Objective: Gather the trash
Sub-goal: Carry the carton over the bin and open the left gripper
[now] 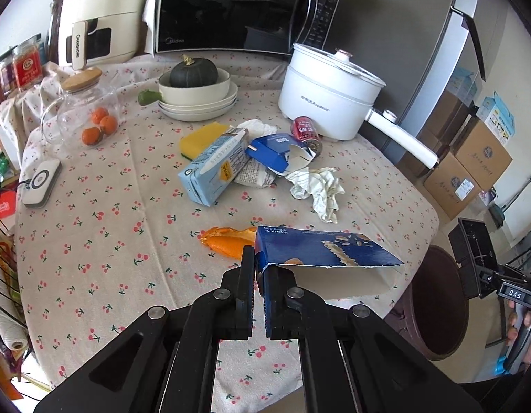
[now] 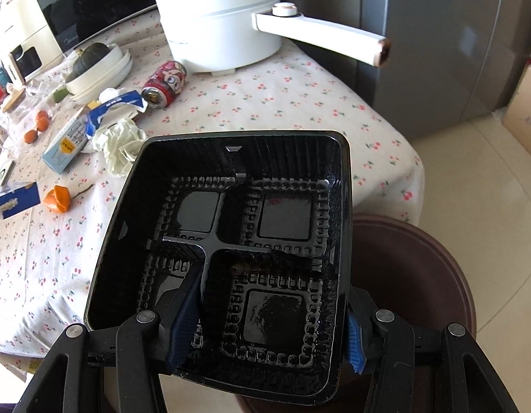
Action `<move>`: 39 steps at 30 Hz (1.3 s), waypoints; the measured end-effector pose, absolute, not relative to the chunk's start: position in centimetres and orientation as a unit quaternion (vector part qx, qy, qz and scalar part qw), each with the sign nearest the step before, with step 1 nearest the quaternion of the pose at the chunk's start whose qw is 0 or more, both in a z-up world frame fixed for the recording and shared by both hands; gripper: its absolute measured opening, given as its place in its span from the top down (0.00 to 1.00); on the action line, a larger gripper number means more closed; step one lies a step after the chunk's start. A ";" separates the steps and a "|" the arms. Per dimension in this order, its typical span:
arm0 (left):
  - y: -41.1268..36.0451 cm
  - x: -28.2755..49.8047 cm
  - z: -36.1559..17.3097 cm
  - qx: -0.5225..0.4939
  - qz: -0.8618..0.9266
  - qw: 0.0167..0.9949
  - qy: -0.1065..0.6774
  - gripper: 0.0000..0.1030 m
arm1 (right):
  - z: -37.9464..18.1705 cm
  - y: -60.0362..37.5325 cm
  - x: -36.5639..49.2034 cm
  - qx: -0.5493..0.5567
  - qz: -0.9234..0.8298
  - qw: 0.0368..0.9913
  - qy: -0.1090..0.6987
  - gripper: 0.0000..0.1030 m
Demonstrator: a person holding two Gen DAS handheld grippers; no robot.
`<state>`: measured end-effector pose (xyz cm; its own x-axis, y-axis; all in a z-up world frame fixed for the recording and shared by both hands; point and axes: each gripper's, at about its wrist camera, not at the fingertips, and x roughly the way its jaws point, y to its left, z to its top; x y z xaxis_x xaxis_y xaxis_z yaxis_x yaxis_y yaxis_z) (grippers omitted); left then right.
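Much litter point(image 1: 293, 168) on cherry-print tablecloth point(image 1: 93, 241)

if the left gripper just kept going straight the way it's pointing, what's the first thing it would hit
Probably the orange peel, lying on the tablecloth just past the fingertips of the left gripper, which is shut on the edge of the blue carton. The carton would likely touch down too, though depth is hard to judge in this view.

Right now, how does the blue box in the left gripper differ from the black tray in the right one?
The blue box is printed cardboard, torn open and flattened; the black tray is glossy plastic with compartments. The left gripper pinches the box's edge nearly closed; the right gripper spans the tray's corner. Both are empty and held up.
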<state>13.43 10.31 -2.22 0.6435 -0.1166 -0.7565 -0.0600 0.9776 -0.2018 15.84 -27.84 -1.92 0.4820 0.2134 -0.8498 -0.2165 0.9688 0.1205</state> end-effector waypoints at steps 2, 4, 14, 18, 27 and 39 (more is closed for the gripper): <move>9.5 13.1 -2.1 -0.103 -0.024 0.900 0.422 0.97 | -2.1 -28.5 15.5 -0.002 0.122 0.861 0.494 0.42; 8.6 12.7 -2.0 -0.099 -0.034 0.900 0.423 0.97 | -2.2 -29.2 15.2 -0.002 0.119 0.862 0.493 0.42; 3.0 12.1 -2.0 -0.054 -0.085 0.897 0.429 0.97 | -3.1 -33.2 13.8 0.001 0.099 0.862 0.497 0.42; 0.4 12.3 -2.3 -0.039 -0.107 0.894 0.434 0.97 | -3.5 -34.9 13.4 0.005 0.090 0.862 0.499 0.42; -6.5 12.9 -3.3 0.000 -0.162 0.881 0.445 0.97 | -5.2 -38.8 12.3 0.007 0.064 0.857 0.512 0.42; -17.0 13.4 -7.4 0.098 -0.225 0.850 0.467 0.96 | -7.2 -43.6 11.4 0.022 0.029 0.844 0.534 0.42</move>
<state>13.43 -16.97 -7.42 0.4633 -0.2913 -0.8369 0.4741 0.8794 -0.0436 11.43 -43.57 -7.21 0.4269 0.0726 -0.9014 -0.0262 0.9973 0.0679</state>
